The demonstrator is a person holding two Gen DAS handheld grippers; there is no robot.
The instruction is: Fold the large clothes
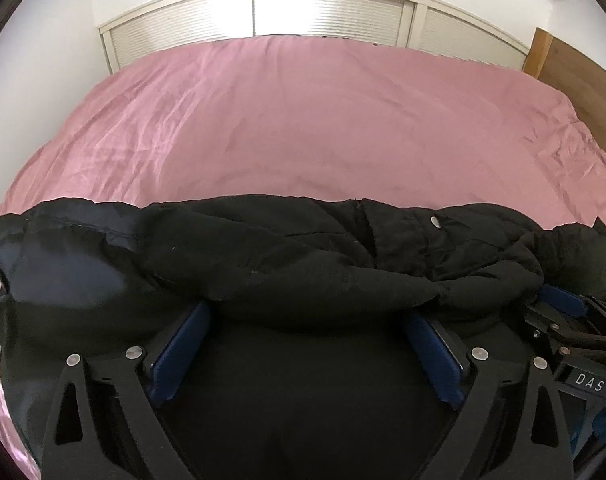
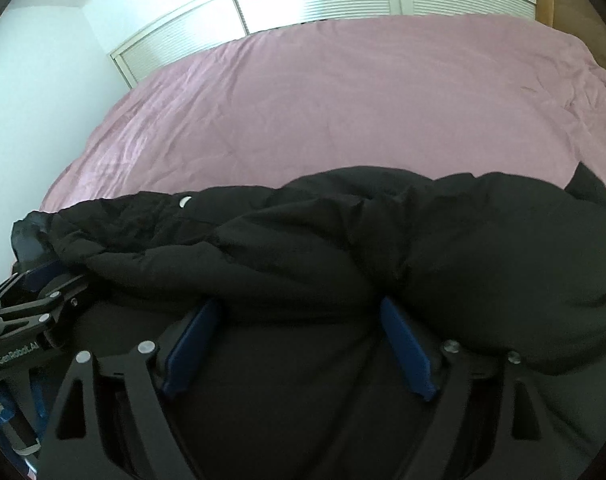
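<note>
Left wrist view: black padded coat (image 1: 287, 256) bunched into a long roll across the near edge of the bed (image 1: 303, 120), just ahead of the left tongs (image 1: 307, 314). Tongs spread wide, blue pads clear of the cloth on their inner faces, tips tucked under the roll's near fold, nothing pinched between them. Dark cloth filling the gap behind the tips, flat and slack. Right tongs (image 1: 559, 300) just to the right, tips likewise buried at the coat's edge. Silver snap (image 1: 436, 221) up on the roll, ahead and to the right. Shinier lining showing at the far left end. Pink sheet bare beyond the tongs, louvred doors (image 1: 327, 12) at the far wall.

Right wrist view: same coat (image 2: 343, 240) heaped higher on the right, rounded bulge likely a hood or shoulder, tapering toward the left. Right tongs (image 2: 301, 306) standing apart, nothing gripped, tips against the underside of the fold. Left tongs (image 2: 43, 276) at the far left, jaw spread hard to read from here. Snap (image 2: 185, 200) ahead and left.

Judged progress: one lengthwise fold or roll seemingly made and let go; shape loose and uneven, not yet a tidy bundle. Likely left: squaring the ends, folding across, flattening.

Containers: none in either view; no basket, box or drawer near the tongs, coat lying straight on the bed.
</note>
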